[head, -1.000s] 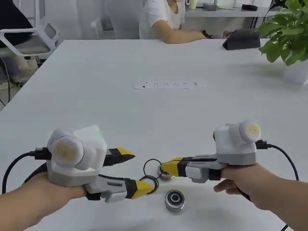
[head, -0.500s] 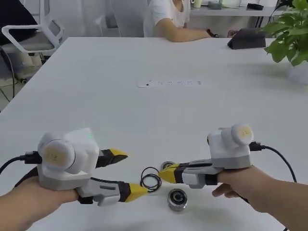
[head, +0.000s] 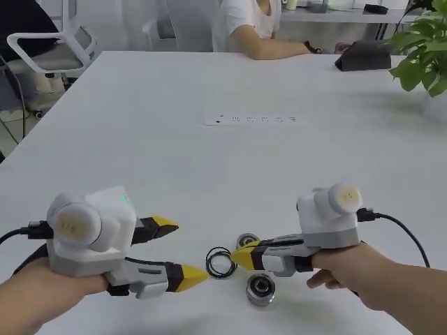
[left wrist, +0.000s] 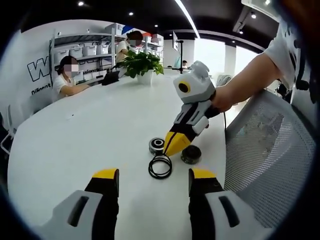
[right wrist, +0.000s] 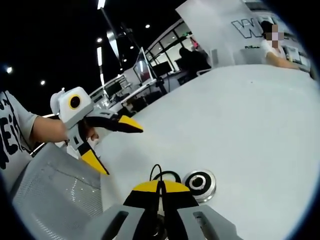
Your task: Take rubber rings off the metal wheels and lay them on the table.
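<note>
Black rubber rings [head: 220, 262] lie stacked on the white table [head: 230, 167], seen too in the left gripper view [left wrist: 160, 166]. One metal wheel [head: 246, 241] lies just behind them and another [head: 260, 287] nearer me. My right gripper [head: 237, 257] is shut, its yellow tips touching the rings' right edge; in its own view [right wrist: 160, 186] a ring arc [right wrist: 165, 173] and a wheel [right wrist: 200, 183] lie just ahead. My left gripper [head: 183, 249] is open, a little left of the rings, nothing between its jaws [left wrist: 153, 175].
A white power strip [head: 251, 119] lies mid-table. A person sits at the far edge beside a dark case [head: 362, 56]. A green plant [head: 422, 49] stands at the far right. An office chair [head: 49, 49] is at the far left.
My left gripper has drawn back to the left, off the rings, and stays open. The rings now lie loose on the table at the right gripper's tips. The head camera tilted slightly.
</note>
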Available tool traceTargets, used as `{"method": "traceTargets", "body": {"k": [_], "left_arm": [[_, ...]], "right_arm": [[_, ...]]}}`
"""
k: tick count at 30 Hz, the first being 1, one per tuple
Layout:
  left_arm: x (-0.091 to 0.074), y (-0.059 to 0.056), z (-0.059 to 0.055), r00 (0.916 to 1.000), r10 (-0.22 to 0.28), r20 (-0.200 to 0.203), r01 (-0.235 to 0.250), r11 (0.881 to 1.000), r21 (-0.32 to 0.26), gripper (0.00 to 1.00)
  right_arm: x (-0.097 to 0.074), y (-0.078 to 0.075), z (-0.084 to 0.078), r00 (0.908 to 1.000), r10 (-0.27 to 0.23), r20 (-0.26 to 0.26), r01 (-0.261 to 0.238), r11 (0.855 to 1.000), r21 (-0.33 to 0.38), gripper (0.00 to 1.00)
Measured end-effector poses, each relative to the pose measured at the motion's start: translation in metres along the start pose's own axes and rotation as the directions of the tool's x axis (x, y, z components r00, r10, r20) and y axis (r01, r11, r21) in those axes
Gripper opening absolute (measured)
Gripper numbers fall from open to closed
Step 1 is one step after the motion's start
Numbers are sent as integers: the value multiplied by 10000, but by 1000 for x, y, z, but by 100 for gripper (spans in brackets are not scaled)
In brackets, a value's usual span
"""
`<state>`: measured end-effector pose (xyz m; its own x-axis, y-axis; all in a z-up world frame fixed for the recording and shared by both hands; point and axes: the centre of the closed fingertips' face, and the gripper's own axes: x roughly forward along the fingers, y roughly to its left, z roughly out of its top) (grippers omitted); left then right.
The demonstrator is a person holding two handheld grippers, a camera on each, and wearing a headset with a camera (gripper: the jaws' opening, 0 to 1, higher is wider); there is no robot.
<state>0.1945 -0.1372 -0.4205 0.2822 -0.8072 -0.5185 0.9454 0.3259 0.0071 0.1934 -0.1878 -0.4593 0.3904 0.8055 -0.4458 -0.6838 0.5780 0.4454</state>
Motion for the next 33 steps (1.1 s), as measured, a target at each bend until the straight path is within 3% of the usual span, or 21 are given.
{"method": "traceTargets", "body": {"k": [8, 24, 33], "left_arm": [[0, 0, -2, 10000, 35, -58, -35, 10000, -26, 53], [-6, 0, 3, 9999, 138, 17, -138, 9999, 8, 53], [-11, -4, 9, 9998, 137, 123, -137, 9999, 25, 53]], "right_arm": [[-1, 1, 0, 10000, -49, -43, 48, 9997, -241, 0], [-8, 6, 8, 9999, -45, 156, 55, 9980, -627, 14], [-21, 10, 21, 9981, -87, 602, 130, 9973, -720, 18]]}}
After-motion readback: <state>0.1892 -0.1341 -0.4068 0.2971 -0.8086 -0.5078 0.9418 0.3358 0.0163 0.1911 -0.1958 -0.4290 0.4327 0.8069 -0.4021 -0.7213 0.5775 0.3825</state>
